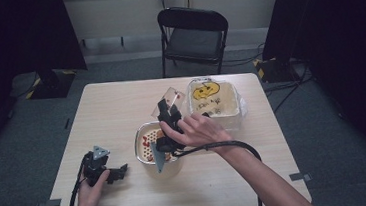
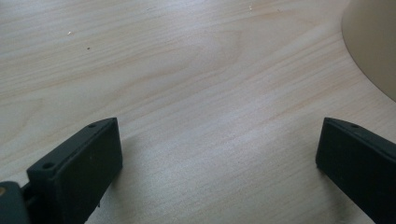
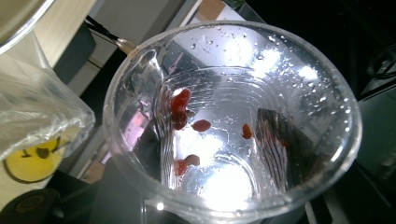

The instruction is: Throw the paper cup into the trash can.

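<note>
Pale wood counter [image 1: 120, 101] carries a strainer bowl [image 1: 147, 144] and a bagged tub [image 1: 216, 100]. Right tool [image 1: 169, 111] clenches a clear cup [image 3: 233, 121] (wet, with red bits clinging) tilted above the bowl. Left tool [image 1: 119, 171] rests released, nearby.

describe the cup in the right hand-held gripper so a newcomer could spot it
On the light wooden table, look above the cream bowl with a perforated strainer, left of the cream tub with a yellow smiley. The clear plastic cup is tilted there in the right hand-held gripper; unlike its opaque neighbours, it is see-through, with red bits stuck inside.
</note>
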Demonstrator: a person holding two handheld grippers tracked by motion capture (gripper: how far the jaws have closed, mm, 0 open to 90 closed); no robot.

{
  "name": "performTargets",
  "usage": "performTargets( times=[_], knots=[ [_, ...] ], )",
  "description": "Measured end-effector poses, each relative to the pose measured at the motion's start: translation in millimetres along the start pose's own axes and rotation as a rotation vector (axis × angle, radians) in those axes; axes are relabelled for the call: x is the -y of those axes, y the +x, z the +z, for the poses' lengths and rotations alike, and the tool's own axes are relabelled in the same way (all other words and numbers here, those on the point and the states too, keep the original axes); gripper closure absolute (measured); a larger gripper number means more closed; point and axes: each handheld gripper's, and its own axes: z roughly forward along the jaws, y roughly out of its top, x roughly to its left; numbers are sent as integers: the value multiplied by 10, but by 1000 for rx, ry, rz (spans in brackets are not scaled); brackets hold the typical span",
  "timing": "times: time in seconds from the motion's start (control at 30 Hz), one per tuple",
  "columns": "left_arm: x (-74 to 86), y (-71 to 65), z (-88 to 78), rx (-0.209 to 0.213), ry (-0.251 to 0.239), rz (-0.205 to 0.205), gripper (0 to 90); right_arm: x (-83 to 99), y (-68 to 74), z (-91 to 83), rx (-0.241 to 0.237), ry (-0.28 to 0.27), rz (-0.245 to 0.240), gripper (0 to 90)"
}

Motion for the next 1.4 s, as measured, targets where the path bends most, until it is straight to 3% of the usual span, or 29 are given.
performTargets(
  times=[0.1, 0.2, 0.27, 0.33, 0.43, 0.57, 0.73, 0.83, 0.97, 1.2, 1.4],
  knots=[
    [0, -3, 1, 1, 0, -5, 0, 8, -21, 3, -26, -5, 45, 490],
    [1, -3, 1, 2, 0, -4, 0, 37, -54, 21, -66, -17, 133, 490],
    [2, -8, 4, 2, -6, -12, 0, 83, -98, 47, -101, -31, 250, 488],
    [1, -6, 4, 3, -5, -10, 0, 163, -166, 82, -157, -49, 430, 488],
    [0, -3, 1, 2, 0, -4, 0, 249, -210, 111, -209, -56, 603, 487],
    [1, -2, 1, 2, 0, -4, 0, 350, -239, 155, -297, -105, 821, 486],
    [1, -2, 0, 0, 0, -3, 0, 468, -256, 211, -397, -177, 1136, 486],
    [1, -2, 1, 2, 0, -4, 0, 534, -230, 255, -476, -234, 1302, 486],
    [1, -2, 1, 2, 0, -4, 0, 625, -192, 312, -553, -297, 1483, 487],
    [1, -2, 1, 2, 0, -4, 0, 757, -160, 388, -621, -385, 1732, 488],
    [1, -3, 1, 2, 0, -4, 0, 842, -163, 430, -622, -446, 1864, 488]
  ],
)
